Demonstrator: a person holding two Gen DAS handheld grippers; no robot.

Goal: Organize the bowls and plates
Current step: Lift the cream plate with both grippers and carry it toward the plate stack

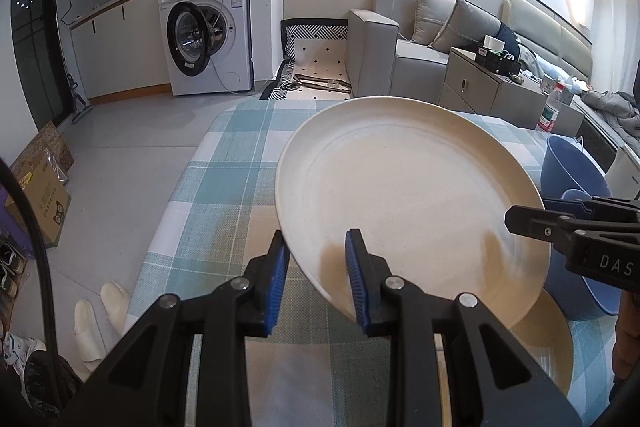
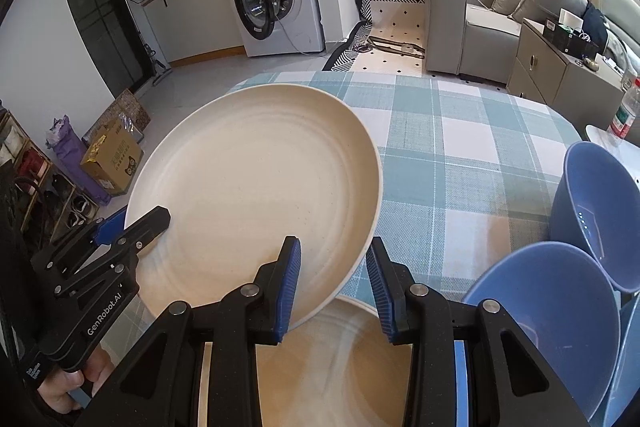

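The lifted plate (image 2: 256, 179) hangs above the second plate (image 2: 344, 351) on the table (image 2: 460, 147). Two bowls (image 2: 552, 311) stand at three o'clock of it.

Cream plate (image 2: 256, 167), blue bowls (image 2: 548, 319) (teal-checked tablecloth (image 2: 460, 147)).

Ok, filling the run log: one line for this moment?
left gripper: shut on cream plate | right gripper: shut on same plate | second plate beneath
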